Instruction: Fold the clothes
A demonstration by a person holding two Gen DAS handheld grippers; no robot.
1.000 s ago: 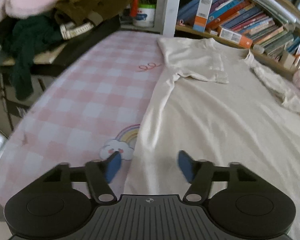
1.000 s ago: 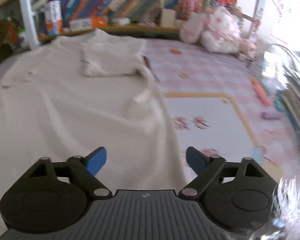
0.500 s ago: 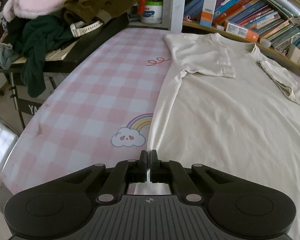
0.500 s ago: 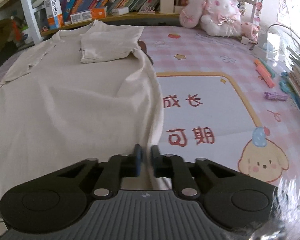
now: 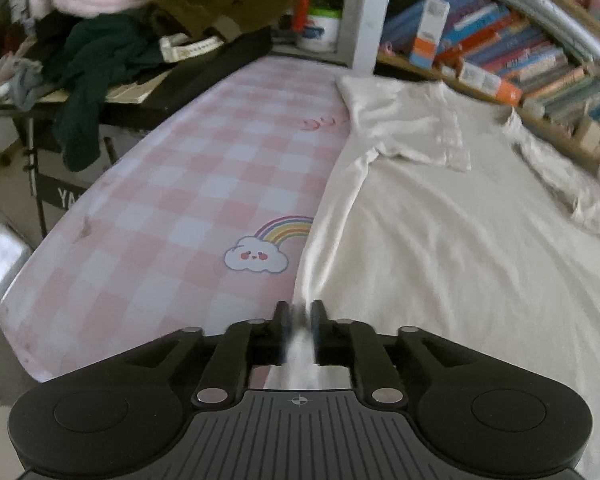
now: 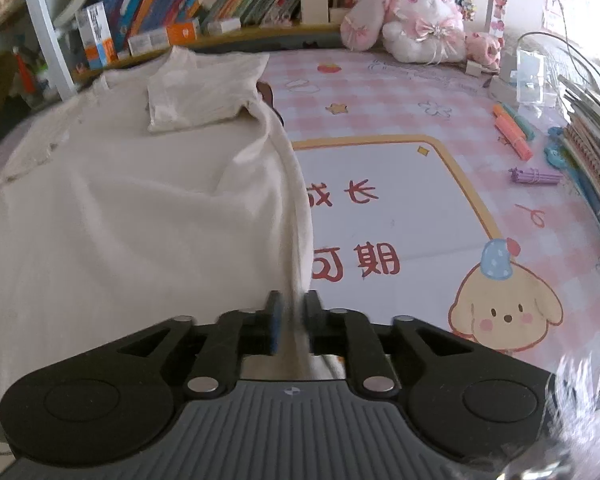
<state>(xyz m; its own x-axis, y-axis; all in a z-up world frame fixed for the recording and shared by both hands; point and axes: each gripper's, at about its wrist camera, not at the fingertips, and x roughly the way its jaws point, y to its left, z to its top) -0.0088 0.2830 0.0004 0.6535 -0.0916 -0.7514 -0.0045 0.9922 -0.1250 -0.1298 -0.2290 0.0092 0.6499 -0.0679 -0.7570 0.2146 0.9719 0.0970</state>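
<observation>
A cream T-shirt [image 5: 440, 232] lies spread on a pink checked table mat [image 5: 188, 200], both sleeves folded in over its body. My left gripper [image 5: 299, 316] is shut on the shirt's near left hem corner, with cloth pinched between the pads. In the right wrist view the same shirt [image 6: 132, 216] fills the left half. My right gripper [image 6: 293, 312] is shut on the shirt's near right hem corner. Both corners look slightly lifted off the mat.
A heap of dark and pink clothes [image 5: 112, 28] sits on a stand at the far left. Bookshelves [image 5: 512, 48] run along the back. Plush toys [image 6: 412, 28], pens [image 6: 512, 136] and stacked notebooks [image 6: 592, 148] lie to the right on the mat [image 6: 400, 208].
Both grippers went from wide open a second ago to shut on the shirt's near hem corners. The hem edge has since bunched up and risen a little.
</observation>
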